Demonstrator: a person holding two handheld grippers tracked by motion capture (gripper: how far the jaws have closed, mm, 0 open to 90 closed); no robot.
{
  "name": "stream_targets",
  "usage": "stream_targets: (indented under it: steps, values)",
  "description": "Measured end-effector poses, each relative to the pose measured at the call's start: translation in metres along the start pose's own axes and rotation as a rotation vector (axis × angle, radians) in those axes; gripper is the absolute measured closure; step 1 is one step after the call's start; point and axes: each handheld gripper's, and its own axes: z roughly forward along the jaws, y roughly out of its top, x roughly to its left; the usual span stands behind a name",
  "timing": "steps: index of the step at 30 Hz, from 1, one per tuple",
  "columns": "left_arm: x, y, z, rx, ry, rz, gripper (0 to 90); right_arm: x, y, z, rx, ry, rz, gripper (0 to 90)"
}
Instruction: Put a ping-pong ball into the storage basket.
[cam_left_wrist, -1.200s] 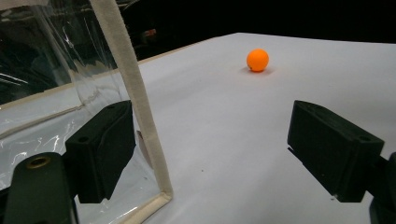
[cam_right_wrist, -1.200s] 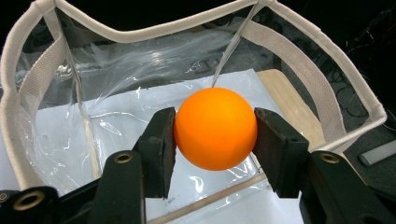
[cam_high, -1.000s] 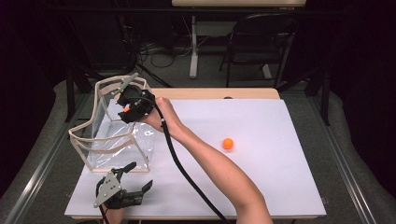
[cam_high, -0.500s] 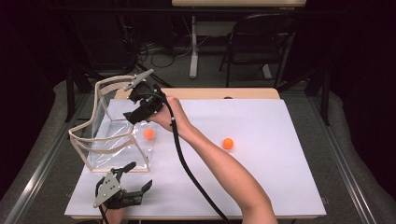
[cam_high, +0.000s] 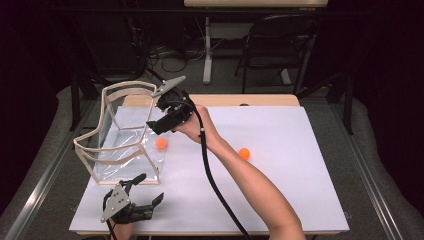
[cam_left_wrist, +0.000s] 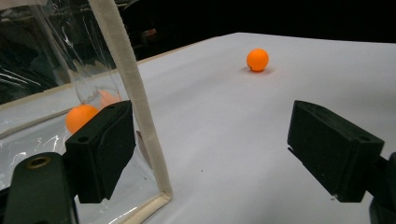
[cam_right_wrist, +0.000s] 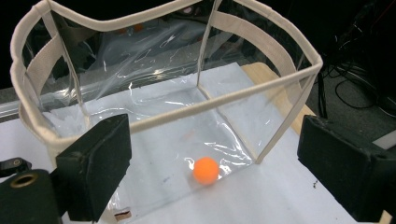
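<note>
In the high view the right tongs (cam_high: 159, 126) hang above the right rim of the clear bag (cam_high: 122, 137), a see-through plastic box with cream fabric edging that stands at the left of the white table (cam_high: 300, 165). Their jaws have just been opening and now stand wide apart with nothing between them. In the right gripper view the two black jaws frame the open top of the bag from above, and one orange ball (cam_right_wrist: 206, 170) lies on the bag's clear floor, near the corner closest to the camera. In the high view that same ball (cam_high: 161, 143) shows through the bag's right wall, just below the right tongs.

A second orange ball (cam_high: 244, 153) lies on the bare table right of centre in the high view, well apart from the bag, just beside the person's right forearm (cam_high: 250, 185).

The left tongs (cam_high: 148, 196) sit low at the bottom left of the high view, near the front corner of the bag, jaws spread and empty. In the left gripper view the bag's fabric corner post rises just beside the left-hand jaw, the ball inside the bag (cam_left_wrist: 80, 117) shows through the plastic, and the second ball (cam_left_wrist: 257, 59) lies farther off on the table.
</note>
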Motion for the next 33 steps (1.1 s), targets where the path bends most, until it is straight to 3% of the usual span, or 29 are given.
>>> stream_targets:
  steps: [18, 33]
  values:
    - [0.0, 0.0, 0.0, -0.001, -0.002, -0.002, 15.5, 0.005, -0.05, -0.009, 0.037, -0.003, -0.001, 6.4]
    - [-0.001, 0.0, 0.002, 0.003, -0.005, -0.005, 15.5, 0.008, -0.11, -0.021, 0.081, -0.021, 0.042, 5.3]
